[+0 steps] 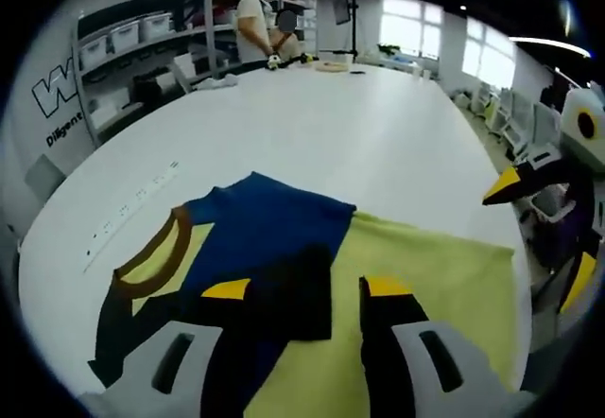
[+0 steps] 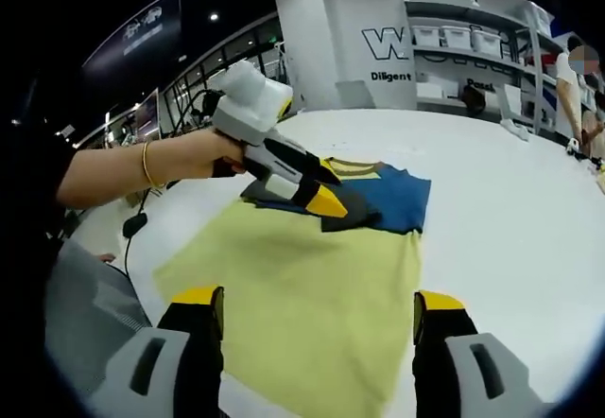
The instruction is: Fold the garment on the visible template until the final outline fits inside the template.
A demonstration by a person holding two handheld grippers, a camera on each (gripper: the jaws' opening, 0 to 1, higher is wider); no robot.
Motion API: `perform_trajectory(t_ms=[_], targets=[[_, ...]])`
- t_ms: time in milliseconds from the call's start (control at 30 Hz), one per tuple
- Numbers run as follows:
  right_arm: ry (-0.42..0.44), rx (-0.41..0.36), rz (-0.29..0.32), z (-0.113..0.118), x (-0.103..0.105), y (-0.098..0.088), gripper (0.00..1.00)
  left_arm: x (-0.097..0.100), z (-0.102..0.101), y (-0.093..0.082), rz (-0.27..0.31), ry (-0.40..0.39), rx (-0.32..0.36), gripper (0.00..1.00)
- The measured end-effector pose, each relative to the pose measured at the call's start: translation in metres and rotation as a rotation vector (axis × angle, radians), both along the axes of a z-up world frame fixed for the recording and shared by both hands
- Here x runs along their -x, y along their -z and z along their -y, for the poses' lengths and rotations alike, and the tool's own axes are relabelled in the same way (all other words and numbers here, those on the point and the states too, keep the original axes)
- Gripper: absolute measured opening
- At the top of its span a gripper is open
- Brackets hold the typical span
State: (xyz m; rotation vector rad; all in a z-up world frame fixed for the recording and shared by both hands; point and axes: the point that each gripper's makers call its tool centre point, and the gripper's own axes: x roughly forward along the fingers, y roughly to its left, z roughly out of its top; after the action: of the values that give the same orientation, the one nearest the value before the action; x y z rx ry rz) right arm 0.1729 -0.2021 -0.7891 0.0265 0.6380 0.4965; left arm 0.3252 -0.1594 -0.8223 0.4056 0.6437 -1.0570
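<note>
**Shirt part-folded on the yellow sheet, both tools free**

The shirt (image 1: 269,224) lies on the yellow sheet (image 1: 425,286) on the white surface (image 1: 321,125), just ahead of the left tool (image 1: 307,290), whose jaws stand apart and hold nothing; it is blue and black with a brown collar, bunched toward one end. The right tool (image 2: 317,304) hangs gaping over the sheet's near part. Folding looks midway; next, probably, a loose edge must be gripped and laid inward.
</note>
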Motion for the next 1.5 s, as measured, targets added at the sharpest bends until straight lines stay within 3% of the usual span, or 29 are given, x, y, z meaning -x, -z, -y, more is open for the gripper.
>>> perform_trajectory(t_ms=[267, 667, 1100, 1500], targets=[[0.005, -0.001, 0.0, -0.001, 0.002, 0.0, 0.79, 0.015, -0.009, 0.011, 0.023, 0.06, -0.013, 0.36], [0.027, -0.006, -0.001, 0.005, 0.003, 0.0, 0.77, 0.017, -0.013, 0.024, 0.016, 0.073, -0.032, 0.25], [0.029, -0.013, -0.001, 0.006, 0.004, 0.001, 0.76, 0.018, -0.015, 0.036, 0.009, 0.064, -0.047, 0.11], [0.029, -0.011, -0.007, 0.007, 0.006, 0.003, 0.76, 0.014, -0.018, 0.038, -0.014, 0.031, -0.031, 0.06]])
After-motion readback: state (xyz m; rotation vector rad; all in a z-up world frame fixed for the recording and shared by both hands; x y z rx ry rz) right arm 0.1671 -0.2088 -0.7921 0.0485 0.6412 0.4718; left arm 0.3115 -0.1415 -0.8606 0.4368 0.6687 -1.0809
